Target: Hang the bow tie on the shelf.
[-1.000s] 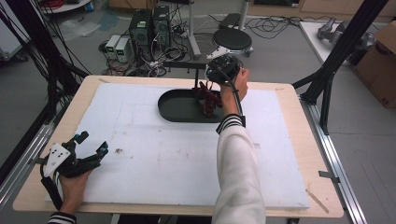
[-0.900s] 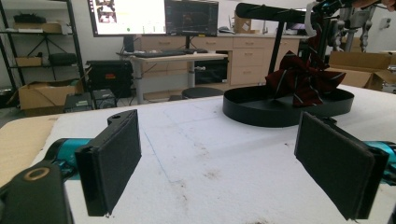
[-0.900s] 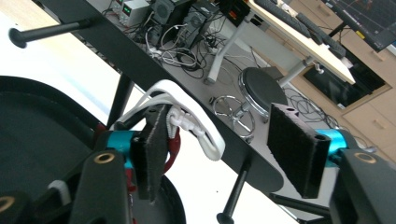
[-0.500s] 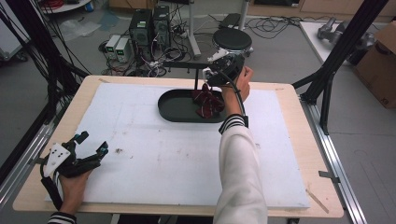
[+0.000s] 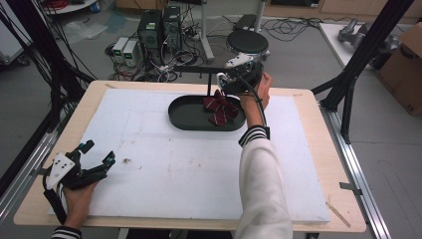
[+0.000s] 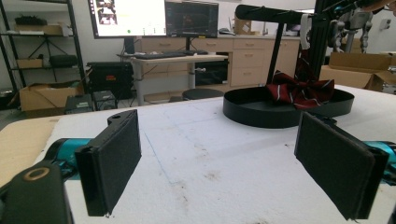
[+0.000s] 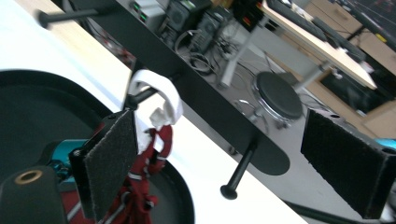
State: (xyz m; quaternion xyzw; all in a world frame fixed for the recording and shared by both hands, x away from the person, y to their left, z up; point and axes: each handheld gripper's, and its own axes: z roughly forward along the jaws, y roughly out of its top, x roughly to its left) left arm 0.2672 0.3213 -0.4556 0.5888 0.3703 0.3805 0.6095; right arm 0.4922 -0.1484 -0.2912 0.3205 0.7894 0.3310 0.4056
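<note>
near the person's edge of the surface [image 5: 164, 179], the left tongs [image 5: 97, 164] rest low on the white mat, jaws spread wide with nothing between them; the left gripper view looks through that gap at bare mat. they're well apart from the action, parked.

farther out, the black oval tray [image 5: 184, 117] sits toward the far side of the surface, and the dark red striped bow tie [image 5: 220, 107] lies bunched in its right half. its strap runs up to a white hook [image 7: 156, 95] looped over a peg on the black hanging bar [image 5: 199, 69] above the tray.

up there are the right tongs [image 5: 230, 79], at the bar, right beside that hook. in the right gripper view the jaws stand well open, gripping nothing: the hook and strap sit just beyond the left pad [image 7: 112, 158], not pinched.

my read: this is the hanging step, hook on the peg, tongs loose of it. next move, judged from here, calls for a clean pull-away without snagging the strap, or else a re-grip at the hook if the tie is to be lifted clear of the tray.
</note>
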